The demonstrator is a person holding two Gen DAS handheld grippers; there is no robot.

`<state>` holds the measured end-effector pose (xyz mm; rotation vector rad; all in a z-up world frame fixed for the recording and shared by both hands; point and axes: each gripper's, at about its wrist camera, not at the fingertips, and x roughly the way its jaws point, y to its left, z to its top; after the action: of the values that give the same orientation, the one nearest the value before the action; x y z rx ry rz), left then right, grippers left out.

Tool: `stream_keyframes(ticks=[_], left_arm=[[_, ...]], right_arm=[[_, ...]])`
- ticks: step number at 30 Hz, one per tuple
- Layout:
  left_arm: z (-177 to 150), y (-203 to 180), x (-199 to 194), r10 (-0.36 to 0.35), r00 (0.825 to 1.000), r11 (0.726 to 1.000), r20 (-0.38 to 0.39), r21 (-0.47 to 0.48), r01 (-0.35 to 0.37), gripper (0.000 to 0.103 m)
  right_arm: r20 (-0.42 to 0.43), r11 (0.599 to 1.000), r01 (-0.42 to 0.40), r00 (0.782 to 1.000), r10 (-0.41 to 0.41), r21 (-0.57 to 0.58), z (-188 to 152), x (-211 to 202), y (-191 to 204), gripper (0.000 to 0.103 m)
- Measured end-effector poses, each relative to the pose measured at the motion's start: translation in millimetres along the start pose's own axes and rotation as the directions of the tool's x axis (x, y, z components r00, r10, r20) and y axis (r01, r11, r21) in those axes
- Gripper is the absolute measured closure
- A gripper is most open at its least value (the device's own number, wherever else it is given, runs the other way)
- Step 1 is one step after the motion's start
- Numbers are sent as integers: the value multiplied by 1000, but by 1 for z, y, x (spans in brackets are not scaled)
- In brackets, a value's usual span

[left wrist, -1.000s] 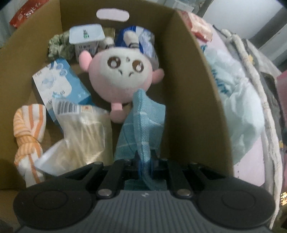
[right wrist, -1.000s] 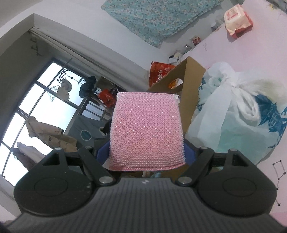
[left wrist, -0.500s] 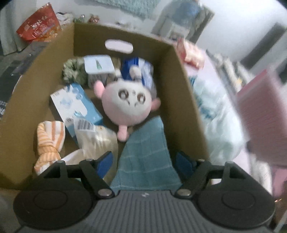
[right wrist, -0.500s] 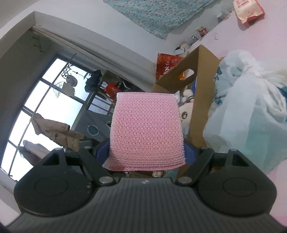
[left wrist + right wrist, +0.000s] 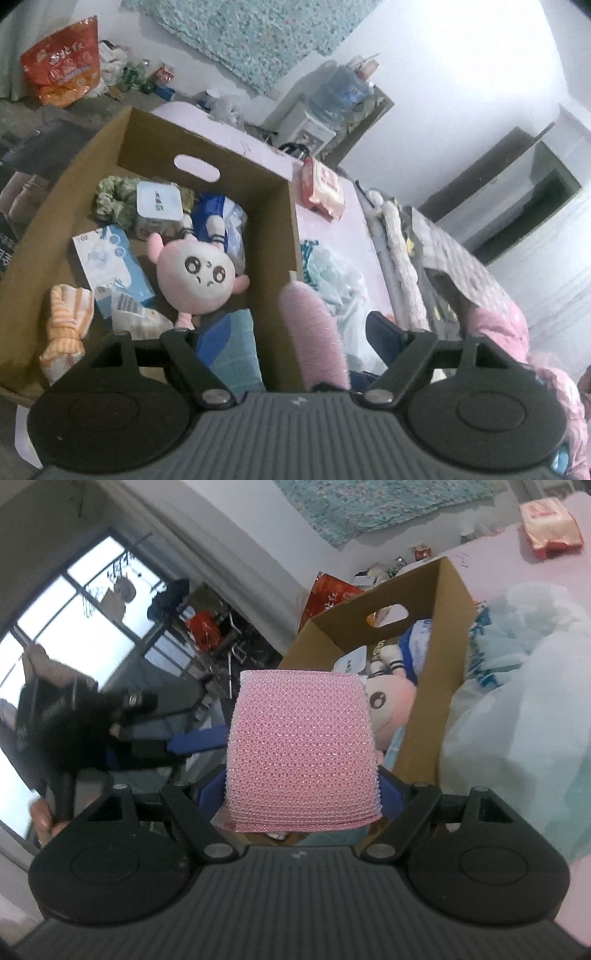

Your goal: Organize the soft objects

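A cardboard box [image 5: 291, 221] holds a pink plush [image 5: 199, 277], an orange-striped cloth [image 5: 66, 325], tissue packs and a teal cloth [image 5: 236, 347] lying at its near end. My left gripper [image 5: 295, 332] hovers above the box's near right corner. Its jaws are opening and no pad presses on anything. My right gripper [image 5: 303, 794] is shut on a pink mesh sponge [image 5: 303, 746], held just short of the box [image 5: 454, 635]. The sponge's edge [image 5: 314, 332] shows upright between my left fingers. The left gripper's blue finger [image 5: 192, 738] appears left of the sponge.
A white plastic bag [image 5: 332, 280] lies right of the box on the pink surface [image 5: 517, 720]. A red wipes pack [image 5: 323, 188] sits farther back. A hand [image 5: 44, 816] grips the left tool's handle. An orange snack bag [image 5: 62, 62] and clutter lie beyond.
My left gripper let go of the teal cloth, which now lies in the box, then opened wide and rose. My right gripper carried the pink sponge closer to the box.
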<state>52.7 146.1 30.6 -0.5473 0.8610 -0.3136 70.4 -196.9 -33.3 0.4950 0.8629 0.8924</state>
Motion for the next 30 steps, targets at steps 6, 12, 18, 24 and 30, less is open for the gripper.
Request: stream_keyframes(ticks=[6, 12, 18, 24, 30], left_arm=[[-5, 6, 30, 37, 997, 999, -67, -15, -38, 54], [-2, 6, 39, 52, 996, 998, -74, -26, -54, 66], [17, -6, 43, 87, 995, 996, -57, 27, -85, 68], [54, -19, 76, 176, 982, 974, -73, 157, -163, 68], [79, -33, 136, 293, 945, 908, -144, 353, -227, 68]], right_arm=[[-3, 999, 10, 1000, -10, -52, -7, 11, 13, 22], [9, 997, 37, 999, -36, -74, -9, 11, 14, 22], [36, 992, 65, 997, -61, -104, -5, -7, 11, 13], [98, 991, 121, 989, -114, -64, -4, -43, -11, 12], [133, 991, 136, 982, -135, 2, -8, -65, -34, 12]])
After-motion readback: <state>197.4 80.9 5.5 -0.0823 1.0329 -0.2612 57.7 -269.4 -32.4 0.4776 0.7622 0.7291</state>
